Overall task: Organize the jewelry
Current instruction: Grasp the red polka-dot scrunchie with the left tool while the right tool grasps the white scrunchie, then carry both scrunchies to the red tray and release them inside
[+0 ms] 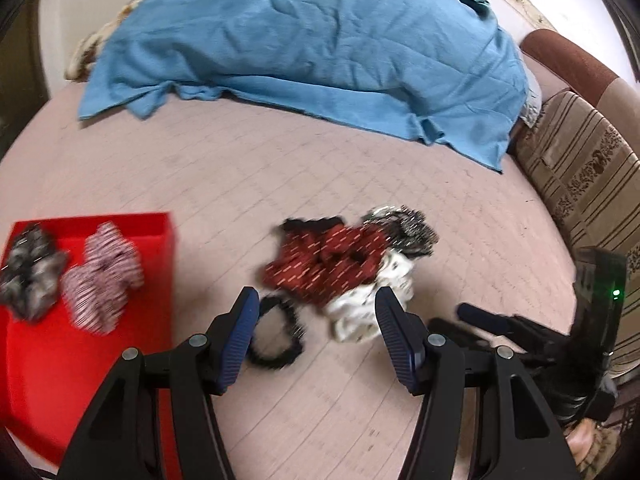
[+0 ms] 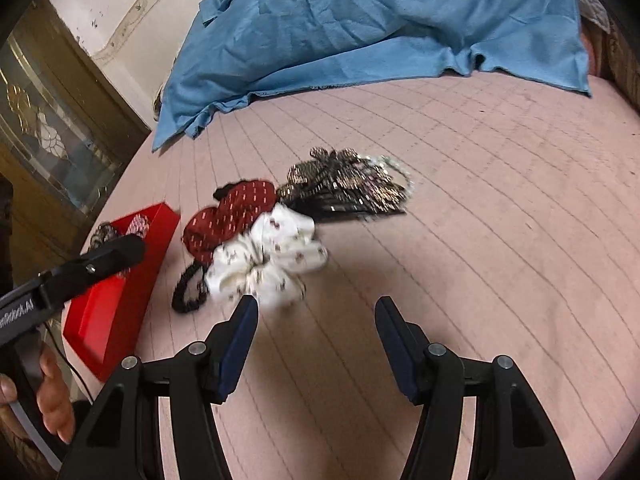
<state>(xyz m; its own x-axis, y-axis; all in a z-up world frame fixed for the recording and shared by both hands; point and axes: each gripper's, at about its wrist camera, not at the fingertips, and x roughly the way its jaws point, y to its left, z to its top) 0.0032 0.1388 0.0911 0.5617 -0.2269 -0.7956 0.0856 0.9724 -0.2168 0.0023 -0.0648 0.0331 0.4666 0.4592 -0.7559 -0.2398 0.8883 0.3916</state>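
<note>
Since soft and light, pinch white scrunchie (image 2: 266, 262) at bunched edge; both hand-held grippers (image 1: 314, 336) (image 2: 316, 340) agape, empty.

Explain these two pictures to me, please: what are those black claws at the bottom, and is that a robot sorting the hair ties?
No robot: a person holds a two-finger gripper in each hand, each carrying a camera looking along its fingers. One picture comes from the left gripper, the other from the right gripper. Both are open and hold nothing. On the pink bedcover lies a pile: a red scrunchie, a white scrunchie, a black hair tie, a dark sparkly piece. The red box already holds two scrunchies.
</note>
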